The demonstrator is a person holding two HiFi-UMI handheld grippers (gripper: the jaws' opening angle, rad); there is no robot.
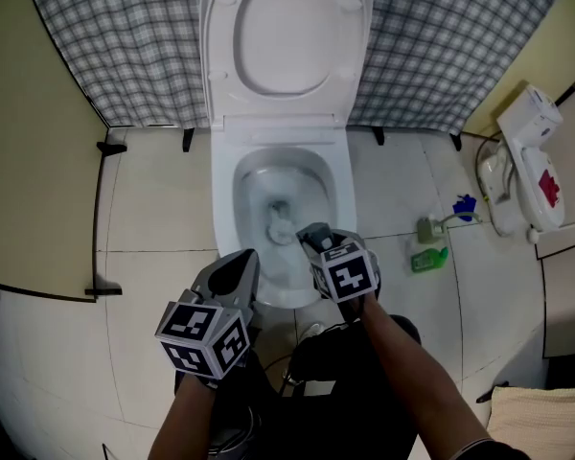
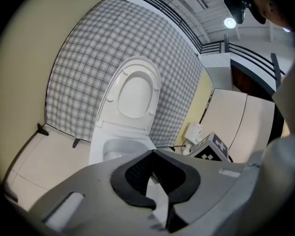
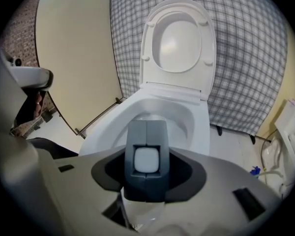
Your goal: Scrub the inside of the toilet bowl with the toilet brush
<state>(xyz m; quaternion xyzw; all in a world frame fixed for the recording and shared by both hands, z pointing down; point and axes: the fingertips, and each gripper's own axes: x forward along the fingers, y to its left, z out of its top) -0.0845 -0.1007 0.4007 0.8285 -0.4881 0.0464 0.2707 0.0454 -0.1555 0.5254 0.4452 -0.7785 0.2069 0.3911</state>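
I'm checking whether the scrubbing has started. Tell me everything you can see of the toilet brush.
The toilet brush has a dark grey-blue handle, plastic by its look, with a pale rounded-square insert at its near end. The right gripper is closed on that handle, which slants forward and down into the toilet bowl. The pale brush head sits low in the bowl, near the bottom. Whether it presses on the porcelain cannot be told, and the bristles are too blurred to make out.
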